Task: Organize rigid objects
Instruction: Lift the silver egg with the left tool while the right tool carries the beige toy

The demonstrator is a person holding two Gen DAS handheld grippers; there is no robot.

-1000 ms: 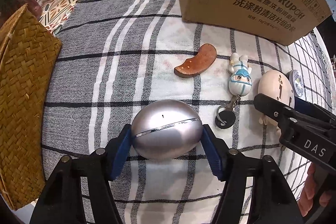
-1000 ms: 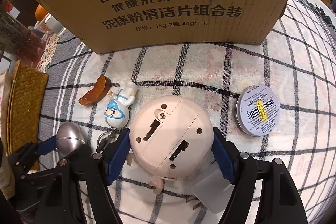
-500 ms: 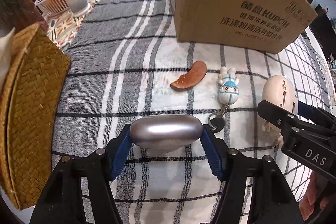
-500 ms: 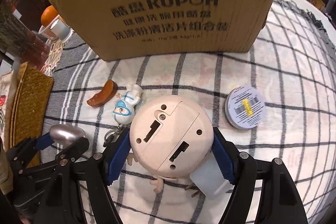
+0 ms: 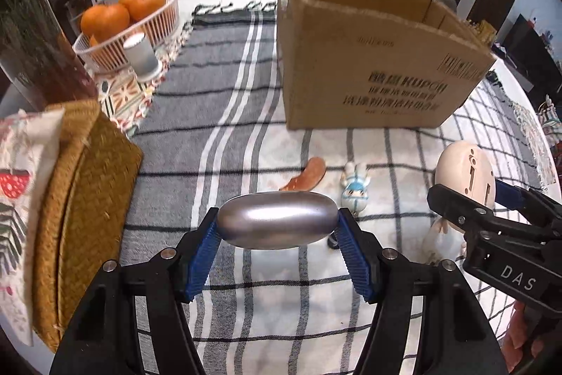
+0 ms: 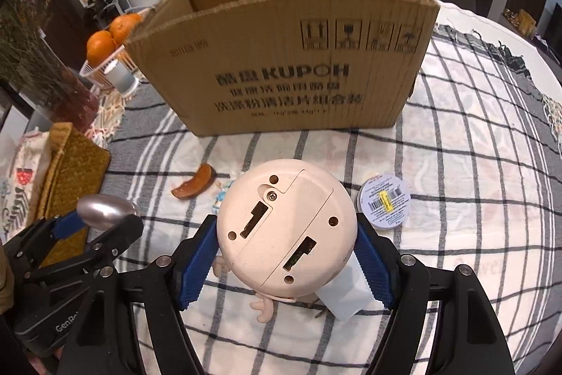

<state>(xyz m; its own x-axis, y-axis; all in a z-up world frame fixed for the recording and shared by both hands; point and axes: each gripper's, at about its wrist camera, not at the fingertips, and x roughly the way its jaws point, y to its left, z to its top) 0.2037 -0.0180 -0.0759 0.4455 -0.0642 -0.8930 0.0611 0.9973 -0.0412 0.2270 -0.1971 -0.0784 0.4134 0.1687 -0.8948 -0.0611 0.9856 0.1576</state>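
Observation:
My left gripper (image 5: 277, 231) is shut on a silver egg-shaped case (image 5: 276, 223), held above the checked cloth. My right gripper (image 6: 286, 255) is shut on a round cream toy (image 6: 284, 227), its flat underside with slots facing the camera; that toy (image 5: 463, 174) also shows at the right of the left wrist view. Left on the cloth are a brown crescent piece (image 5: 305, 180), a small blue-and-white figure keychain (image 5: 354, 190) and a round tin (image 6: 384, 201). The open cardboard box (image 6: 291, 76) stands behind them.
A woven straw mat (image 5: 84, 199) lies at the left edge. A white basket of oranges (image 5: 119, 23) and a small grey cup (image 5: 140, 53) stand at the far left. Chairs are behind the box. The table's rim curves off at the right.
Both grippers have risen with their objects and tilted up, so the box's open top and the room behind now show. The items on the cloth look smaller.

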